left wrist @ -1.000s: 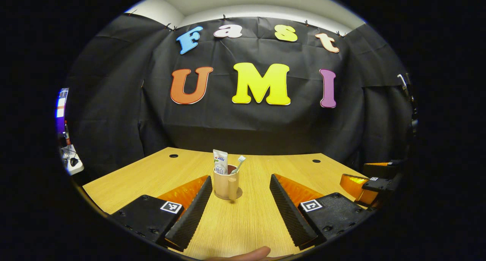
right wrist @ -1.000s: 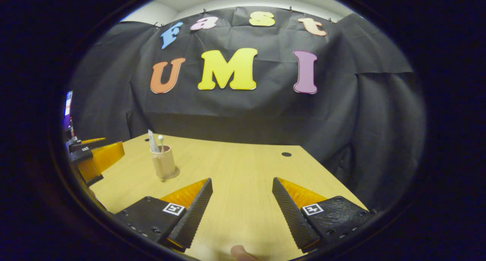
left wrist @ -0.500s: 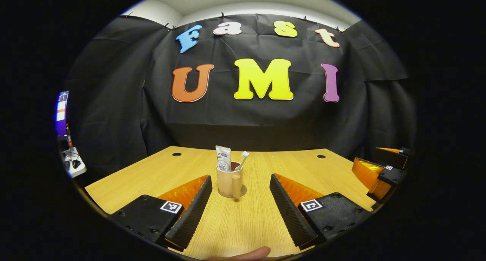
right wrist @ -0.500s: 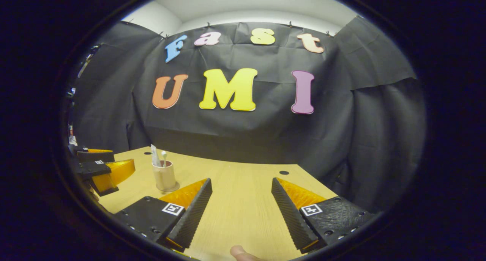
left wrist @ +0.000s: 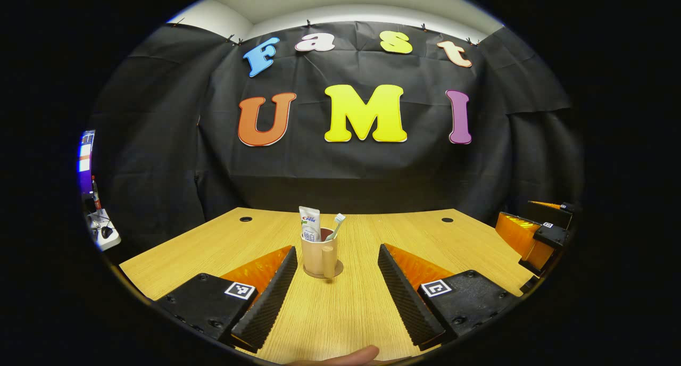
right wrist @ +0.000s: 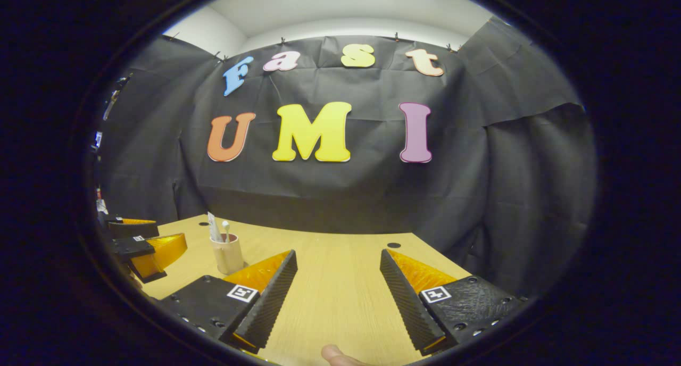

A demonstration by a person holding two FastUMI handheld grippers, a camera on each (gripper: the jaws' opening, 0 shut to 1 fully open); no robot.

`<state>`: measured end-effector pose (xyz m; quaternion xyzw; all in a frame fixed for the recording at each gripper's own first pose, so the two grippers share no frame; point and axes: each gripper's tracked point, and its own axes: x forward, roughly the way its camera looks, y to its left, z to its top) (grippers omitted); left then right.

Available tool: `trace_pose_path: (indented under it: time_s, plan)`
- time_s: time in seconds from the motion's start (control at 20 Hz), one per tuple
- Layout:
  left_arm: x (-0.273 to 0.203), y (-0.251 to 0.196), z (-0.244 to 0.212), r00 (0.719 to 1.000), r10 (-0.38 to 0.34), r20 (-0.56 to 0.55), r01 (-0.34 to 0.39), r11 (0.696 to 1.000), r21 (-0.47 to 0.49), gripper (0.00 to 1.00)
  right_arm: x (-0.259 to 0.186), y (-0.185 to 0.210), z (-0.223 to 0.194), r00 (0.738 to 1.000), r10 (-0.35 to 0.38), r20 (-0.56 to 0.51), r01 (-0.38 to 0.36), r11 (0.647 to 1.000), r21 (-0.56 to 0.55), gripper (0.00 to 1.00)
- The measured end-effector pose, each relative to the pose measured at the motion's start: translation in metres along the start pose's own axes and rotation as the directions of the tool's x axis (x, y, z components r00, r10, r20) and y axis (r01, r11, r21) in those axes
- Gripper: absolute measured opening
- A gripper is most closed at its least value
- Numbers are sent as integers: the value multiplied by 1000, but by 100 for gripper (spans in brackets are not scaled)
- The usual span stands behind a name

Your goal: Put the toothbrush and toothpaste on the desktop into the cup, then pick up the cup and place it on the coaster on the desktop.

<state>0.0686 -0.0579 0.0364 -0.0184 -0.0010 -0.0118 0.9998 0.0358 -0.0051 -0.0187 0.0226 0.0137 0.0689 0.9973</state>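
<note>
In the left gripper view the cup [left wrist: 318, 254] hides the lower parts of the toothpaste [left wrist: 309, 230] and toothbrush [left wrist: 335, 226], and covers most of the coaster [left wrist: 335, 272]. At six o'clock a fingertip [left wrist: 340, 356] is cut off by the edge. At three o'clock the right gripper [left wrist: 534, 233] is partly cut off, its jaws unclear.

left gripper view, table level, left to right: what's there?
Cable hole → toothpaste → toothbrush → second cable hole → right gripper at the far edge.
</note>
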Motion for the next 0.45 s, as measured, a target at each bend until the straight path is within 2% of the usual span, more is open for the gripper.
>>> trace_pose_path:
  time_s: [0.45]
  plan:
    - [6, 2, -6, 1000, 10, -6, -10, 1000, 1, 97, 2, -20, -1, 1000, -19, 5, 19, 1000, 14, 97]
